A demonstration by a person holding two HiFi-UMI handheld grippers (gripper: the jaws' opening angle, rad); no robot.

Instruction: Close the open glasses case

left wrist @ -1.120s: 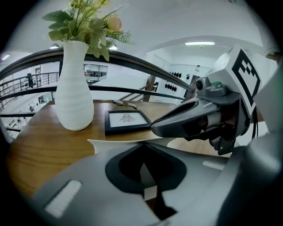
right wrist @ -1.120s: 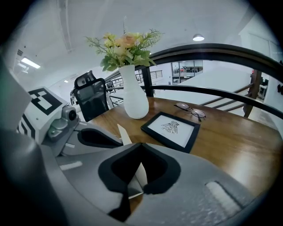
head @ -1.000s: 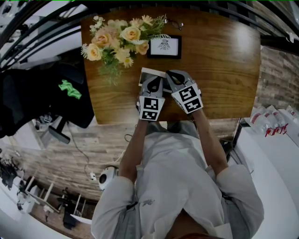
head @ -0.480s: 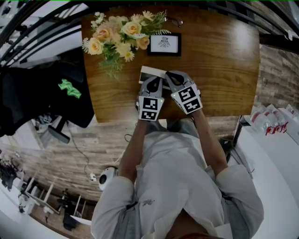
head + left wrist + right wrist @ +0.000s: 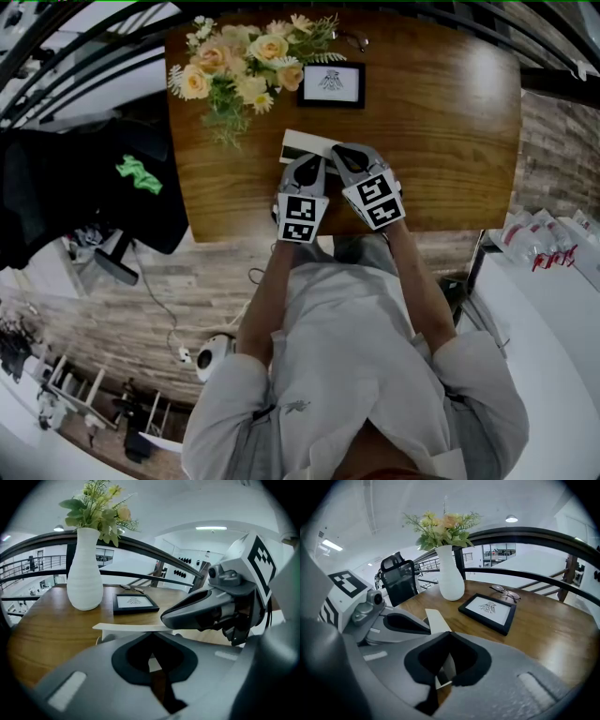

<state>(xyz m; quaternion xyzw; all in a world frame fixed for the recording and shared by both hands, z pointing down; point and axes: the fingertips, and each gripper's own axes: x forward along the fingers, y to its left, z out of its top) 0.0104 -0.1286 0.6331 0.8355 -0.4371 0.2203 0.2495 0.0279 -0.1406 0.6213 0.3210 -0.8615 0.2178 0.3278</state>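
Pinching the lid (image 5: 434, 620) of the glasses case (image 5: 302, 142) in the right tool (image 5: 341, 152), steadied it with the shut, empty left tool (image 5: 307, 165) for closing.

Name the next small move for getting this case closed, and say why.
Probably press the right gripper down a little on the lid. Its shut jaws seem to rest on the lid, which lies nearly flat, yet the left gripper view shows a gap beneath it. The left gripper, also shut, sits beside it at the glasses case and could steady it.
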